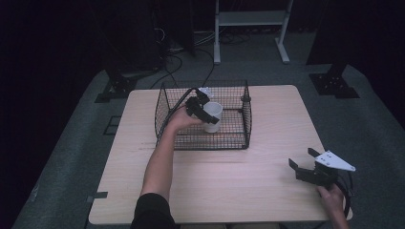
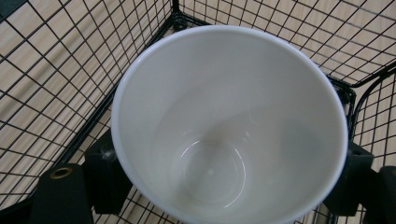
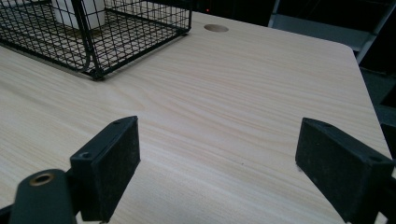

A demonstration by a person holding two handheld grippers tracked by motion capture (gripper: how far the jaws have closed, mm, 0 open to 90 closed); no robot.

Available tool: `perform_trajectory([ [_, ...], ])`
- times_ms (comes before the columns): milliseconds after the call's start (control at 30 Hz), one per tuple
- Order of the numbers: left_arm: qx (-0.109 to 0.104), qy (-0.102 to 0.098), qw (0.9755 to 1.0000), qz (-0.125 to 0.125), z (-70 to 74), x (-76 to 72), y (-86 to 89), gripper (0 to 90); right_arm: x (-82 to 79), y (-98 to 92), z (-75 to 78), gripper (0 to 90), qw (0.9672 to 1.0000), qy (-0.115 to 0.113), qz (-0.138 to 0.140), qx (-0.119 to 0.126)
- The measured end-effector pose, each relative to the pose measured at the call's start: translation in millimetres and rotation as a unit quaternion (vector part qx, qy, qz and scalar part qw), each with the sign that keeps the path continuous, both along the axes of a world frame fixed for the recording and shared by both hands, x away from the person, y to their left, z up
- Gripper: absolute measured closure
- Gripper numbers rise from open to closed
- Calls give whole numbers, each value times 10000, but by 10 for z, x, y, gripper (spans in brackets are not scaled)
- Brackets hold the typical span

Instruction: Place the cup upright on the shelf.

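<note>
Cup (image 2: 229, 126) plain white, no print, wire basket (image 1: 165, 102)

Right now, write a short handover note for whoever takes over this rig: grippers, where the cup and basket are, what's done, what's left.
Left gripper: inside the black wire basket, its jaws on either side of the white ceramic cup; whether the pads still press cannot be told.
Right gripper: jaws wide open, nothing between them, over the light wooden table near its right front corner.
Done: the cup is upright inside the basket, and nothing is in it.
Left: probably let go of the cup fully, if it isn't free already, and lift the left gripper clear of the basket.
</note>
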State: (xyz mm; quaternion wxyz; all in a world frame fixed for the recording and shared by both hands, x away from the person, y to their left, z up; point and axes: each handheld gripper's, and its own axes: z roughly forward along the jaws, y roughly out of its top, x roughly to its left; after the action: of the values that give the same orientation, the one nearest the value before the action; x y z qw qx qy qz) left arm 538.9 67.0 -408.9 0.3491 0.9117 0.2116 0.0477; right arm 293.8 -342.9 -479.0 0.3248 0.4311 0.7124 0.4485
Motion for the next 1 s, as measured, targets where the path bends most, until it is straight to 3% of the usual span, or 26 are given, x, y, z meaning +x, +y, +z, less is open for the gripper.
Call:
perform_trajectory([
  [600,-163,-166,9997,-3,143,-82,37,77,1,4,0,131,10000,2,-4,-13],
  [1000,-301,-438,9986,-2,334,-184,87,54,0,10,-1,131,10000,6,-12,-25],
])
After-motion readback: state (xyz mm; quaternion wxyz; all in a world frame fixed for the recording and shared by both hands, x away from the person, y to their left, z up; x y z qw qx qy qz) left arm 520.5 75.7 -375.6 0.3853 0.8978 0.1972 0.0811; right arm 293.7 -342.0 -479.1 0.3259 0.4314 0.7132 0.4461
